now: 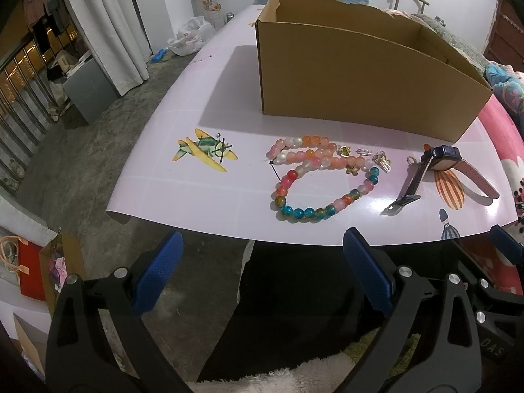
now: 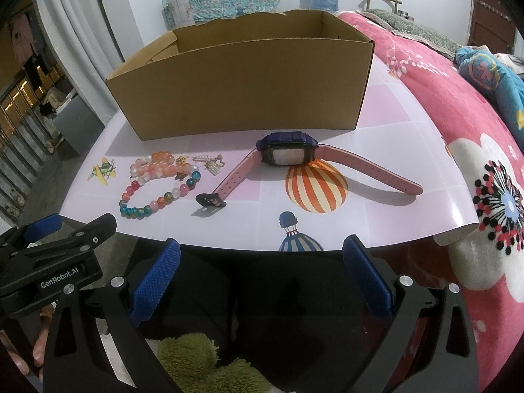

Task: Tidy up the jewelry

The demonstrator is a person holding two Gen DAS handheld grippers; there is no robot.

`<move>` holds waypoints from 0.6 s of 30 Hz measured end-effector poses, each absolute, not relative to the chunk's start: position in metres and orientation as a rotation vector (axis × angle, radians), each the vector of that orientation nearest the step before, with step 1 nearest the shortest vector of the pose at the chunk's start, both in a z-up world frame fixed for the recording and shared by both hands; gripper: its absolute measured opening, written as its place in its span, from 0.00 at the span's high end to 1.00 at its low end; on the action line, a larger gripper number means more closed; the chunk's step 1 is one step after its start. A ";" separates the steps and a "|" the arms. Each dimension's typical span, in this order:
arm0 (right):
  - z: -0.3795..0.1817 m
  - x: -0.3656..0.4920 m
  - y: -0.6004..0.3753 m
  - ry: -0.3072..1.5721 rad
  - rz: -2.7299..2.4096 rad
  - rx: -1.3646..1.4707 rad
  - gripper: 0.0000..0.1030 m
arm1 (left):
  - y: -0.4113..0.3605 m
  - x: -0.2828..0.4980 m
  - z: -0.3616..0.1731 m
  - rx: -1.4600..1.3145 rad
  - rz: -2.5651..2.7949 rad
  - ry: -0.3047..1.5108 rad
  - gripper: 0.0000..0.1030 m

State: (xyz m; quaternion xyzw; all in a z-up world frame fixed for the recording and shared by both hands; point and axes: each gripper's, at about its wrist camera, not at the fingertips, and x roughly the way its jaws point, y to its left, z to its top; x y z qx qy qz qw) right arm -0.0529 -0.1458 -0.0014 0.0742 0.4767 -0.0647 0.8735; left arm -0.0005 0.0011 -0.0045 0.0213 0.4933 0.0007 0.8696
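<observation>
Left gripper (image 1: 262, 275) fingers (image 1: 159, 273) spread wide, holding nothing. Right gripper (image 2: 262, 278) likewise spread, empty, level beside left.

Overhead indoor light is glaring off the table (image 2: 376, 209); box (image 1: 360, 78) is casting soft shadow leftward; fisheye is bending edges, corners vignetting dark.
</observation>
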 end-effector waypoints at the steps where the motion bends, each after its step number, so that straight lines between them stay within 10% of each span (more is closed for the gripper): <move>1: -0.002 -0.053 -0.146 0.996 -0.135 0.156 0.06 | 0.001 0.000 -0.004 0.045 0.002 1.031 0.08; 18: -0.001 -0.053 -0.145 0.997 -0.136 0.157 0.06 | 0.002 -0.001 -0.004 0.045 0.003 1.034 0.08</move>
